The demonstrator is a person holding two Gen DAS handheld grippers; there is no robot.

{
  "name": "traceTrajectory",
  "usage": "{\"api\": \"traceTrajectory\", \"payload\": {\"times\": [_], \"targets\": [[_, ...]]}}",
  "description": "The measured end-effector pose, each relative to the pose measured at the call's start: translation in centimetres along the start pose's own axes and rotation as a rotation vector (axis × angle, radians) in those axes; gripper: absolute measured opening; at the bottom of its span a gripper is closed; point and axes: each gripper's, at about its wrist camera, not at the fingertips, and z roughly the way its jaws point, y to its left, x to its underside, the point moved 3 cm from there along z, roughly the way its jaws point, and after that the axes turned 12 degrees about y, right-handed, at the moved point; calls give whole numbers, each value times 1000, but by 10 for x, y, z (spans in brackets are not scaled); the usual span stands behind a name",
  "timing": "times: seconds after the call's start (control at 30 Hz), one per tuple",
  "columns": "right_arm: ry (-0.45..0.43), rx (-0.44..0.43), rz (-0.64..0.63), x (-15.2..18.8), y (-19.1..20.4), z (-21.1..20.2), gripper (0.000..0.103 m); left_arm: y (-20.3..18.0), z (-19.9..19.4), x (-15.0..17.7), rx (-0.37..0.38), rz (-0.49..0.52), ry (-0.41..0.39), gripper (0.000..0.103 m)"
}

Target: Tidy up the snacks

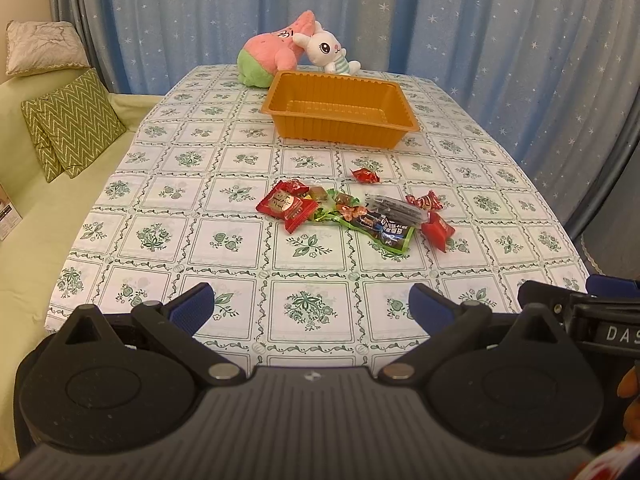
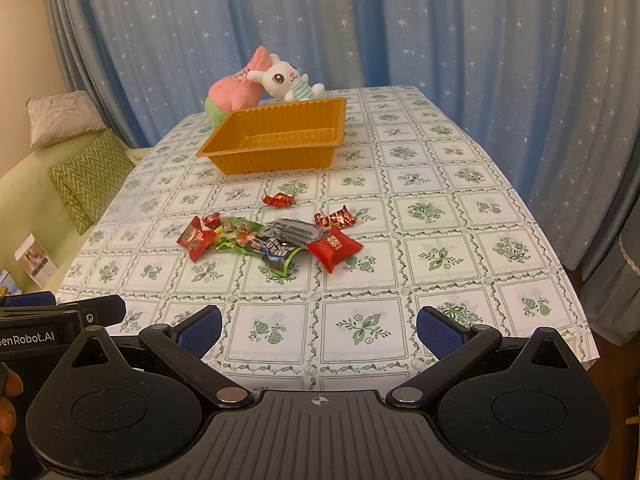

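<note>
Our left tongs (image 1: 311, 305) and right tongs (image 2: 319, 329) wide open, empty, low in frame, snacks (image 1: 352, 210) mid-frame ahead, tray (image 1: 340, 110) beyond on tabletop (image 1: 240, 240)

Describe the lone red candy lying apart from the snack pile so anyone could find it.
Start at the orange tray on the tablecloth, then look nearer, toward the snack pile. The lone red candy lies between them, a small twist-wrapped sweet touching nothing else.

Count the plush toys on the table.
2, both at the table's far end behind the orange plastic tray: a pink-and-green plush toy and a white rabbit plush toy leaning against it.
</note>
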Motion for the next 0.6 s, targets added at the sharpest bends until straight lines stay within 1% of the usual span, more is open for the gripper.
{"api": "traceTrajectory", "payload": {"times": [0.6], "targets": [[3,2,1,-1,0,1,103,-1,1,-2,1,3,-3,103]]}}
